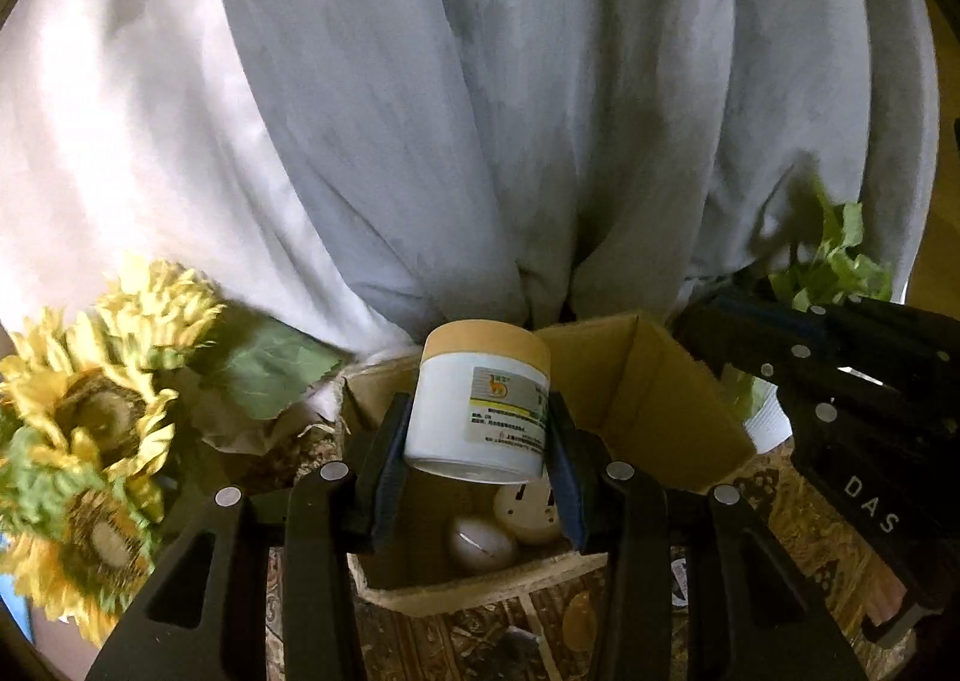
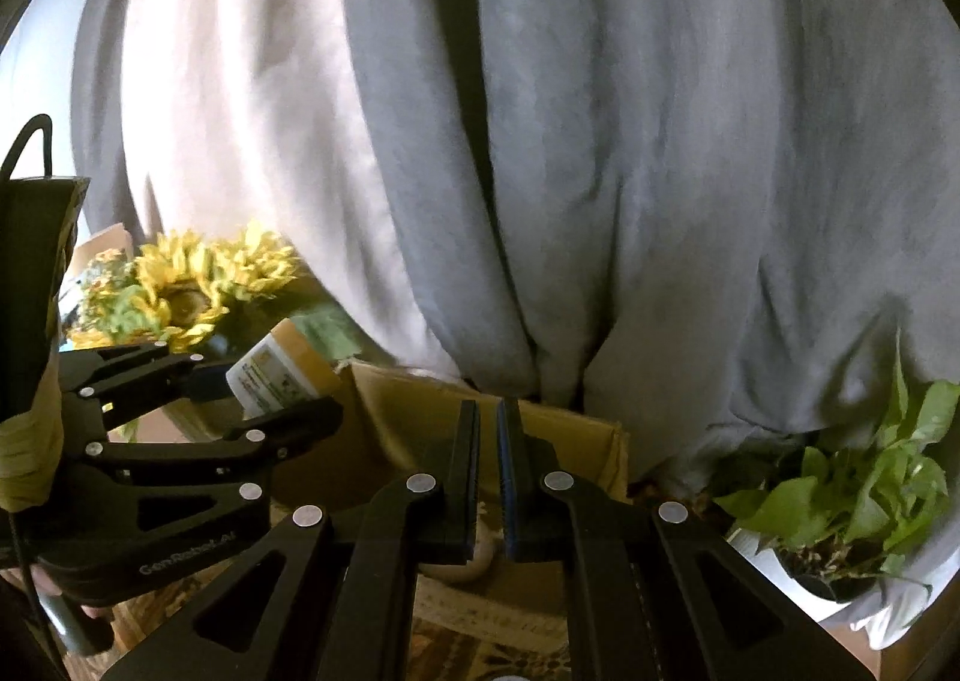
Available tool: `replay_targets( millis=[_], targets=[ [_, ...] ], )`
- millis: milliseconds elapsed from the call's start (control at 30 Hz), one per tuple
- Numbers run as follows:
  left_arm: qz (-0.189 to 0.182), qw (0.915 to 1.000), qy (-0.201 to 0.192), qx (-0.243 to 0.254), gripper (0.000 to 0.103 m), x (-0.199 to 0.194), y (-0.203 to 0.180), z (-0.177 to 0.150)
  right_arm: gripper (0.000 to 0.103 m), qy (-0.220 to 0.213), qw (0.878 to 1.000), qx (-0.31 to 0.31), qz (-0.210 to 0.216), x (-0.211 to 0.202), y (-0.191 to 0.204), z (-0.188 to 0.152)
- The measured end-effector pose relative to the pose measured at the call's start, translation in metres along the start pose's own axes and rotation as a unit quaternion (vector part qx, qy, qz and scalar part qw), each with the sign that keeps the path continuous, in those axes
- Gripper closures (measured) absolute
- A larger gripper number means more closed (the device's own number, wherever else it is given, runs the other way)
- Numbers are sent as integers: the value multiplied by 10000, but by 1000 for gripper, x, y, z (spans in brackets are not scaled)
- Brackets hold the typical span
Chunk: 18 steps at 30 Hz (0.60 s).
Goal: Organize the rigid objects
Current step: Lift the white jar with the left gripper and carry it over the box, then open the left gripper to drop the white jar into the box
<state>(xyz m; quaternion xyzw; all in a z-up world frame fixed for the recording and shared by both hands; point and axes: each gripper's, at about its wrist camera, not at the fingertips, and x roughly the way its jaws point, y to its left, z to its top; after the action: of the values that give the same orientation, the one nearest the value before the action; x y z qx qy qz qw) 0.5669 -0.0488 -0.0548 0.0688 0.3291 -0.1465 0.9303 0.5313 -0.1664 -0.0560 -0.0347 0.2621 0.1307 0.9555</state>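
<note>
A white jar with a tan lid hangs tilted over an open cardboard box, with my left gripper shut on its sides. In the box below lie a white egg-shaped object and a cream round piece with slots. In the right wrist view the same jar is seen at the left in the left gripper, above the box. My right gripper is shut with nothing between its pads, over the box's near side. A beige rounded object shows partly beneath it.
Grey and white curtains hang just behind the box. Artificial sunflowers stand to the left and a potted green plant to the right. A patterned cloth covers the table. The right gripper's body is close beside the box.
</note>
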Motion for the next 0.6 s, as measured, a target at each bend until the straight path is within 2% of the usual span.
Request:
replay_targets(
  millis=[267,500,567,600],
  targets=[
    [-177,9976,663,11,61,40,4,8,96,529,9982,289,-32,36,-17,0],
    [-334,9915,1256,18,61,69,5,4,96,889,9951,429,-77,59,-26,-5],
    [-329,9909,1307,20,56,71,5,2,96,975,9941,463,-74,63,-28,-7],
    [-281,9911,1298,32,49,71,5,1,96,1012,9937,485,-67,65,-29,-8]
  ],
)
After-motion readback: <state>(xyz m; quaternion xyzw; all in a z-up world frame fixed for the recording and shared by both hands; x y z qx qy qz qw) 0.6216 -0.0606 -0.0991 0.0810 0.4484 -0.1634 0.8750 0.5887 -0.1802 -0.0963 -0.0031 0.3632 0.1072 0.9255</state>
